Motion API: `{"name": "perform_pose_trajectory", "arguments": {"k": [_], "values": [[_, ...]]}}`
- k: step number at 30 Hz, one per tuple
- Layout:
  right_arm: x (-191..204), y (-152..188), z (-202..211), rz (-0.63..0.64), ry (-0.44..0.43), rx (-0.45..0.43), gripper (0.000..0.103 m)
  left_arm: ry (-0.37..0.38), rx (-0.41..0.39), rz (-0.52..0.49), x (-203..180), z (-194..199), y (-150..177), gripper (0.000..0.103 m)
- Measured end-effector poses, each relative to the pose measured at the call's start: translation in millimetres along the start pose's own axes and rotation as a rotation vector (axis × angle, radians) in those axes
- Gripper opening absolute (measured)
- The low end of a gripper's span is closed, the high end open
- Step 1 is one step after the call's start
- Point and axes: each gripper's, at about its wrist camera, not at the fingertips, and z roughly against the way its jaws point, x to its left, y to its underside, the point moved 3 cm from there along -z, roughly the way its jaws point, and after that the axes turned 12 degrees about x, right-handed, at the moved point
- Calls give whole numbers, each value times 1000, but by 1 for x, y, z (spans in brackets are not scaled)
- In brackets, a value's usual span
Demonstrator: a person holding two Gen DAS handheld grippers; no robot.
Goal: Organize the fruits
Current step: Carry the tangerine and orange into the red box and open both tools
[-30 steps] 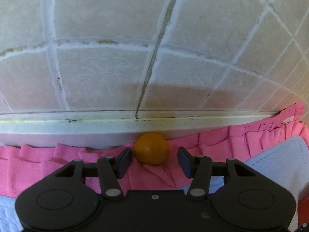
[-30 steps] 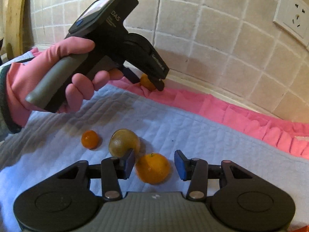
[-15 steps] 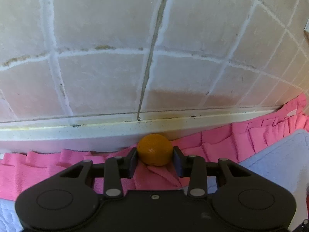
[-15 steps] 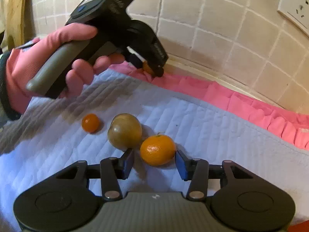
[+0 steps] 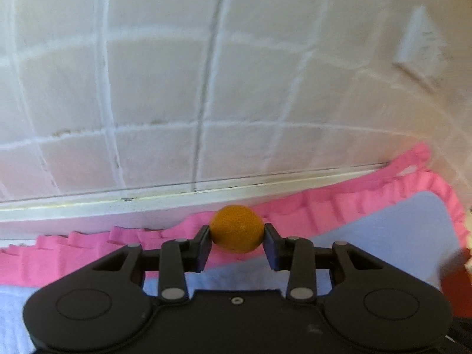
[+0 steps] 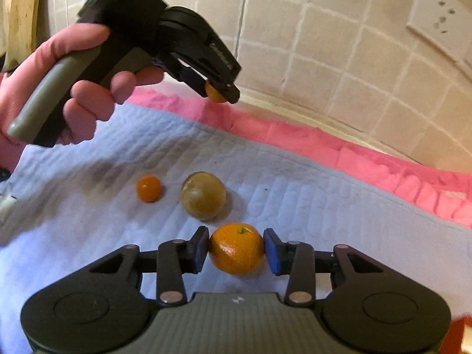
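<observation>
My left gripper (image 5: 237, 237) is shut on a small orange fruit (image 5: 237, 230) and holds it clear of the pink frill by the tiled wall. The right wrist view shows that same gripper (image 6: 220, 93) in a pink-gloved hand (image 6: 79, 100), with the small fruit (image 6: 213, 93) between its fingers. My right gripper (image 6: 236, 252) has its jaws closing around a mandarin (image 6: 237, 255) with a green stem; both blue pads touch its sides and it rests on the mat. Behind it lie a yellow-green round fruit (image 6: 203, 194) and a tiny orange fruit (image 6: 148, 188).
A quilted pale blue mat (image 6: 309, 200) with a pink ruffled border (image 6: 354, 159) covers the counter. The tiled wall (image 6: 324, 44) runs along the back, with a socket (image 6: 439, 20) at the upper right. A wooden board (image 6: 20, 20) leans at the far left.
The left gripper closed on the small orange fruit and lifted it off the pink frill. The right gripper moved forward around the mandarin, and its pads came in against it.
</observation>
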Motion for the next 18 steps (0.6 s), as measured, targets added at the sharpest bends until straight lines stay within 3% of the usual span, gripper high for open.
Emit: {"name": "perform_pose_trajectory", "arguments": {"k": [5,10,15,18], "values": [[-10,20,52,-109,35,-68,42,25,-84,-125,-48,62,13,45],[-39,39,101,-266,109,-119,42,106,-169,-241,-112,109,20,45],[-89,88,148,-486,155,-141,42,259,-153,-354,-182,120,32,45],[-120,127,169,-617,191,-136,42,312,-133,-431,-228,108,38,45]]}}
